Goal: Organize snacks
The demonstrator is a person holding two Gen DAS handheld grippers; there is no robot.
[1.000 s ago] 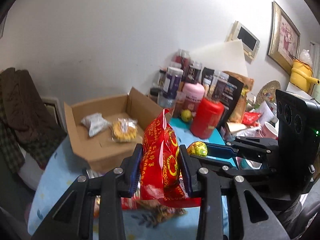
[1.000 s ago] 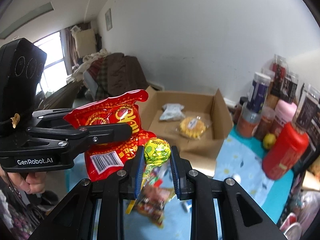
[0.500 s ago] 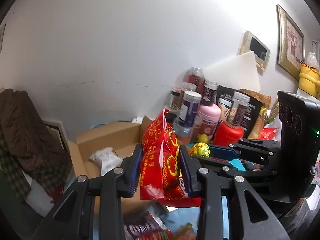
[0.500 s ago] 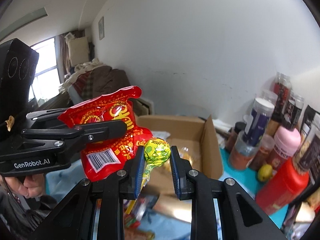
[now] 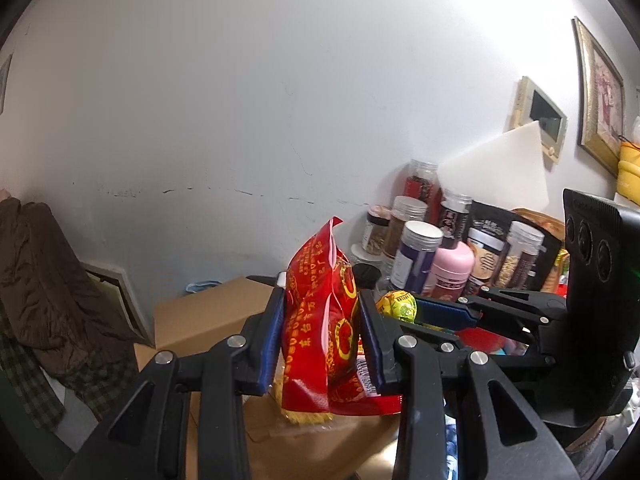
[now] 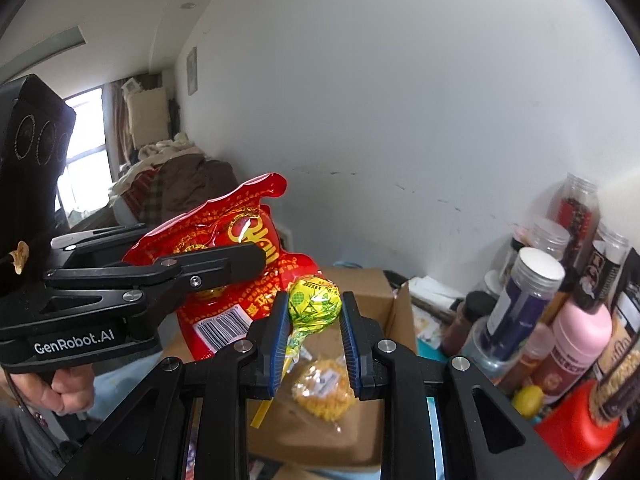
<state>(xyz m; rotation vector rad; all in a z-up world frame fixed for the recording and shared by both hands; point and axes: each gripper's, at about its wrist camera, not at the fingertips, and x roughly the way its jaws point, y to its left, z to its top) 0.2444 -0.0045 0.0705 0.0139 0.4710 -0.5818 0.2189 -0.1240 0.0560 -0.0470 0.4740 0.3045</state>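
Between the left gripper's (image 5: 322,332) blue pads sits a red snack bag (image 5: 320,320), clamped upright above a cardboard box (image 5: 208,312). Just beside it, the right gripper (image 6: 314,320) pinches a lollipop (image 6: 314,306) in a yellow-green wrapper (its stick hangs down between the jaws). Inside the box below lies a clear packet of yellow snacks (image 6: 322,388). Jars and bottles (image 6: 520,292) crowd the right side against the white wall, with a red container (image 6: 572,436) and a pink bottle (image 6: 580,340) nearest.

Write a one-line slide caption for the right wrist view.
Right gripper shut on a yellow-green lollipop above the cardboard box, left gripper alongside holding a red snack bag.
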